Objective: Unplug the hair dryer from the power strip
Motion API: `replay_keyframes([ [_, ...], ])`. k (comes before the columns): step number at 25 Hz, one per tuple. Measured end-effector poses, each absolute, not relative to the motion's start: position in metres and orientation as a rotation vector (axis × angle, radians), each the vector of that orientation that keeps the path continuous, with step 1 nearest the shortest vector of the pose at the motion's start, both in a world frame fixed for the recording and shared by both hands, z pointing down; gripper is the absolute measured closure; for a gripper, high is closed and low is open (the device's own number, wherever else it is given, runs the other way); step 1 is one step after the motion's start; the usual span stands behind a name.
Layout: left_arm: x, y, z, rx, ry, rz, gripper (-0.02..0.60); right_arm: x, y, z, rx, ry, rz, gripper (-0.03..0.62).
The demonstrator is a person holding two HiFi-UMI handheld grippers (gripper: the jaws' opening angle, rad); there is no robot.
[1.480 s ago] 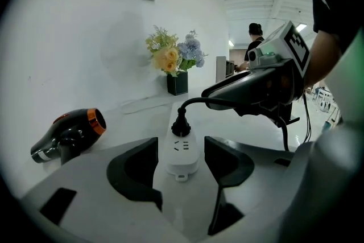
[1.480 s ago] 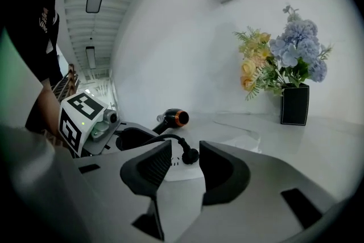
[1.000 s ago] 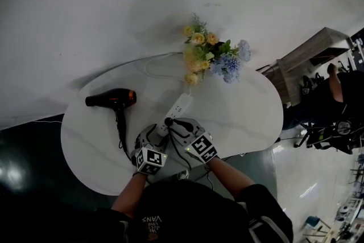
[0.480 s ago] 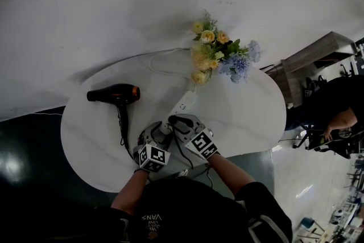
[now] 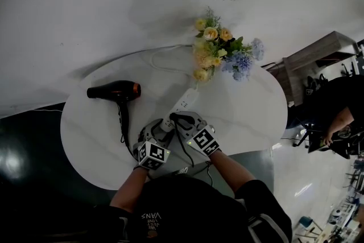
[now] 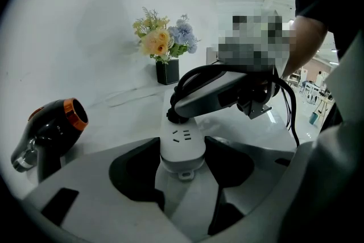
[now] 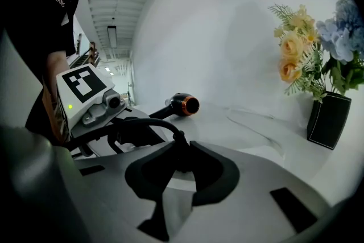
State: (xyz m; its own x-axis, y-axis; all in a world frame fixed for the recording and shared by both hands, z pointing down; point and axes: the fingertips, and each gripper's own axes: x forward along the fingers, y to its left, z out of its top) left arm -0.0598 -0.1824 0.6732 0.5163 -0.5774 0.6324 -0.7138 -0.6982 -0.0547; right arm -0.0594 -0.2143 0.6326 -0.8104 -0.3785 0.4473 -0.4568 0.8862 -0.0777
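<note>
On your right gripper (image 7: 181, 149), the jaws have just been closing; partway shut, they are now pinching the black plug (image 7: 180, 161) between the pads. Your left gripper (image 6: 182, 155) is clamping the near end of the strip (image 6: 181, 136), pinning it to the table (image 5: 250, 111). Step in hand: grip made, pull pending. Next you are needing a straight pull off the strip while bracing it. The dryer (image 5: 114, 91) is lying well apart, to the left. The jaws are hiding prongs and socket, so seating is unreadable.
</note>
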Motion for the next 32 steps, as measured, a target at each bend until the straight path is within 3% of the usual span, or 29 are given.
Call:
replay_keyframes([
  [32, -0.060, -0.180, 0.675, 2.513, -1.079, 0.927, 0.324, -0.052, -0.217, 0.610, 0.724, -2.622, 0.264, 0.522],
])
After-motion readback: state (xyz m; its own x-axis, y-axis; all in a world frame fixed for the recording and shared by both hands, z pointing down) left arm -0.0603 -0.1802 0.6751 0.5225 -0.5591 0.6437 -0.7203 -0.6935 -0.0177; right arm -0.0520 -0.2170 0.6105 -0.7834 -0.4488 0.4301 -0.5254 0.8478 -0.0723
